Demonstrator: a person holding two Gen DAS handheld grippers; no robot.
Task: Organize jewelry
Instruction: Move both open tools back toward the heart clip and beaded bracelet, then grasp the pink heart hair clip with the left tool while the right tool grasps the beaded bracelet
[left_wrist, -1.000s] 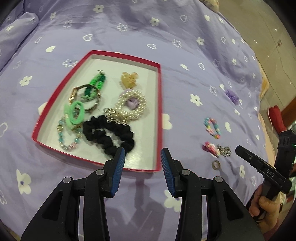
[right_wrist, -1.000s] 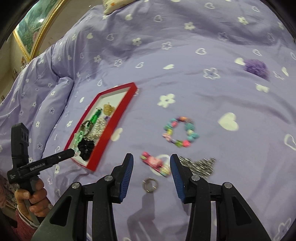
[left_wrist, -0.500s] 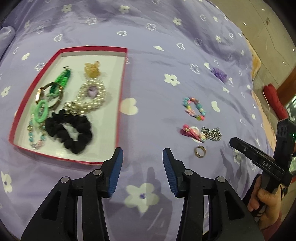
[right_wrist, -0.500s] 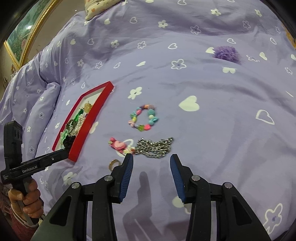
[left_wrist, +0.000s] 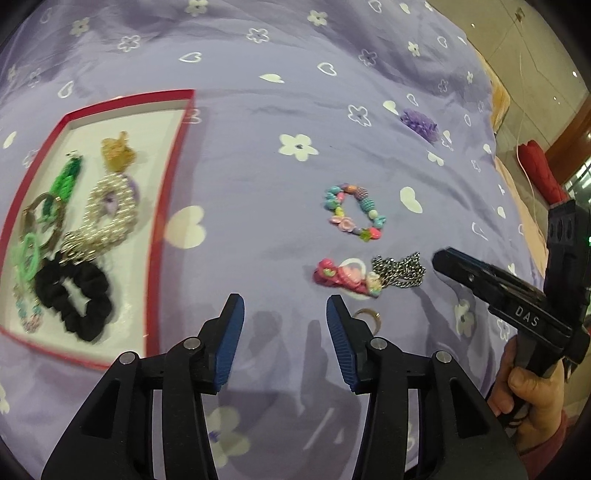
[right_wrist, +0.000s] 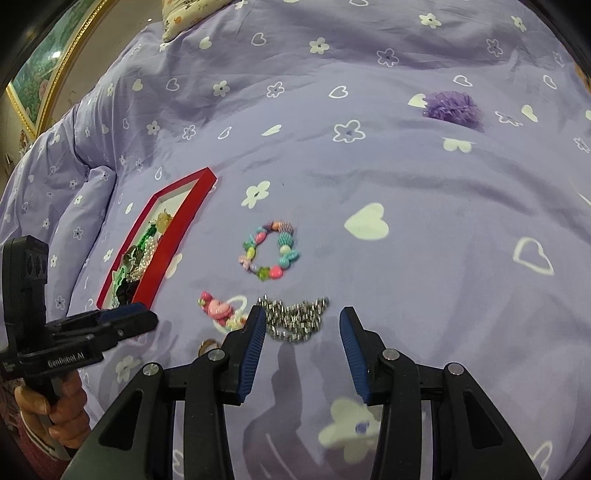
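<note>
A red-rimmed white tray (left_wrist: 168, 184) (right_wrist: 177, 236) on the purple bedspread holds a black scrunchie (left_wrist: 74, 301), a pearl bracelet (left_wrist: 110, 210), green pieces and a gold clip. Loose on the bed lie a colourful bead bracelet (left_wrist: 354, 212) (right_wrist: 271, 251), a pink hair clip (left_wrist: 341, 277) (right_wrist: 218, 308), a silver chain (left_wrist: 400, 271) (right_wrist: 295, 319), a gold ring (left_wrist: 367, 317) (right_wrist: 207, 345) and a purple scrunchie (left_wrist: 421, 123) (right_wrist: 452, 107). My left gripper (left_wrist: 284, 321) is open and empty, just left of the ring. My right gripper (right_wrist: 303, 332) is open and empty, just before the chain.
The bedspread (right_wrist: 369, 166) is soft and creased, with a pillow fold (right_wrist: 85, 206) at the left. A gold picture frame (right_wrist: 48, 74) stands beyond the bed. A red object (left_wrist: 539, 170) and the floor lie past the bed's right edge.
My left gripper has swung right, from over the tray to the loose pieces. My right gripper has shifted right, from the ring and clip to the silver chain. Both stay open.
</note>
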